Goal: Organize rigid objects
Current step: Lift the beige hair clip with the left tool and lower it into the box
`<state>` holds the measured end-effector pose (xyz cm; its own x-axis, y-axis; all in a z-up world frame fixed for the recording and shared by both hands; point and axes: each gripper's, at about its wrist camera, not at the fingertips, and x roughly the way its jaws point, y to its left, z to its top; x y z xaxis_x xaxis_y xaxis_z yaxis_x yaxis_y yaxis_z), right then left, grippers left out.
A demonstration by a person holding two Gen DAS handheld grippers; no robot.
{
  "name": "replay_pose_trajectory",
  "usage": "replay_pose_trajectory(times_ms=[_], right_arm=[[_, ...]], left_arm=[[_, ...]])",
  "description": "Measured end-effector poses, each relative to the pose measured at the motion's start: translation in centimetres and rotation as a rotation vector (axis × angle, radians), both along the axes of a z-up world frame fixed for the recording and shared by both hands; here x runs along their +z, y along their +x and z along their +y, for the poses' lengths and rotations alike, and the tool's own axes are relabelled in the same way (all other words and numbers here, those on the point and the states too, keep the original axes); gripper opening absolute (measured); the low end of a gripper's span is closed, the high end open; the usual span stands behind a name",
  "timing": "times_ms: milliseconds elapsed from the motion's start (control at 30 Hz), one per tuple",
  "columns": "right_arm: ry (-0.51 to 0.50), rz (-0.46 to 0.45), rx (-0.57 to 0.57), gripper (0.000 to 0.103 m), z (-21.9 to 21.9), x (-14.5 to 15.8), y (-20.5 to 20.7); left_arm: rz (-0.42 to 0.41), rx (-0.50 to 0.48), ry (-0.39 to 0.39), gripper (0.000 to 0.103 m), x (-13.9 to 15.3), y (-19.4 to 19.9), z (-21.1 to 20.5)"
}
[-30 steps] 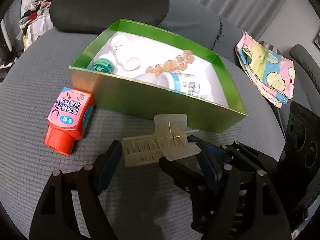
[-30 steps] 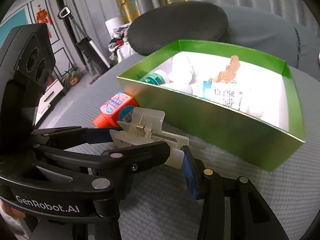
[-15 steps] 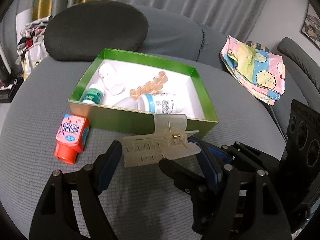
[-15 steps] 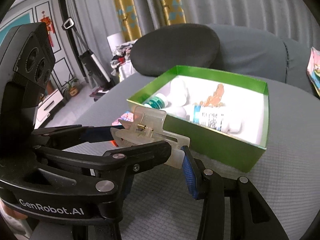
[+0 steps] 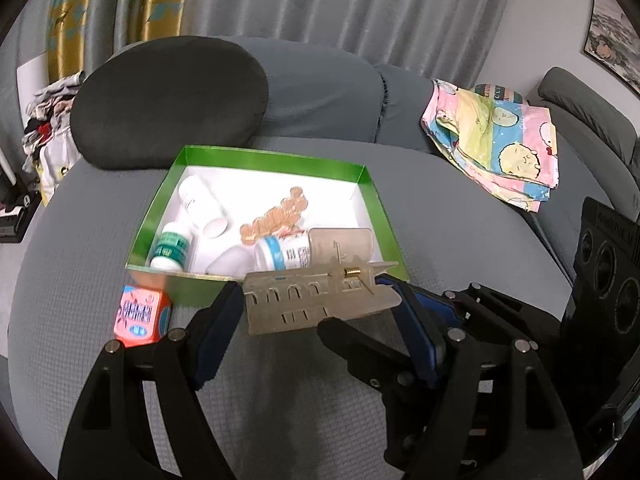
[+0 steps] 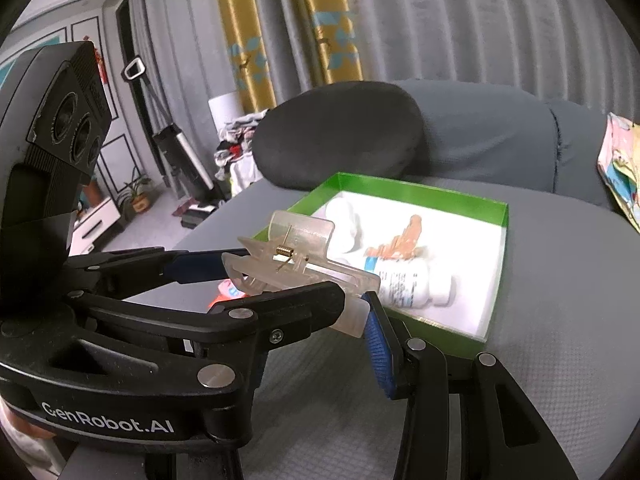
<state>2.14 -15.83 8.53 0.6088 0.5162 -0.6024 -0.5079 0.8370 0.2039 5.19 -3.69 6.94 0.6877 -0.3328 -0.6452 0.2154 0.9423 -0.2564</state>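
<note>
Hair clip (image 5: 320, 296): translucent, brass spring, raised above the grey cushion (image 5: 280, 400) before the green box (image 5: 372, 192).
Left gripper (image 5: 316, 312): level, pads clamped on the clip's ends.
Right gripper (image 6: 352, 308): alongside, also pinching it.

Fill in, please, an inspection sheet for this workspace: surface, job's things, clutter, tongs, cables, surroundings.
Surface: grey sofa seat with a woven cover.
Job's things: the green box holds white bottles lying down and a peach beaded piece. A clear hair clip is held in the air by the box's front wall. A red bottle lies on the seat outside the box.
Clutter: patterned cloth on the sofa; dark pillow behind the box.
Tongs: left tongs shut on the hair clip. Right tongs touch its end; grip unclear.
Cables: nothing seen.
Surroundings: curtains, clothes pile, framed picture.
</note>
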Motion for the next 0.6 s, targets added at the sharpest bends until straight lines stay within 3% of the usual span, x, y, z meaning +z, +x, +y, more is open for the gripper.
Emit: replay_pose_trajectory(times_ms=[600], right_arm=[[0.011, -0.015, -0.046, 0.046, -1.0, 0.5, 4.8]], left_arm=[[-0.013, -0.028, 0.014, 0.076, 0.8, 4.8, -1.1]])
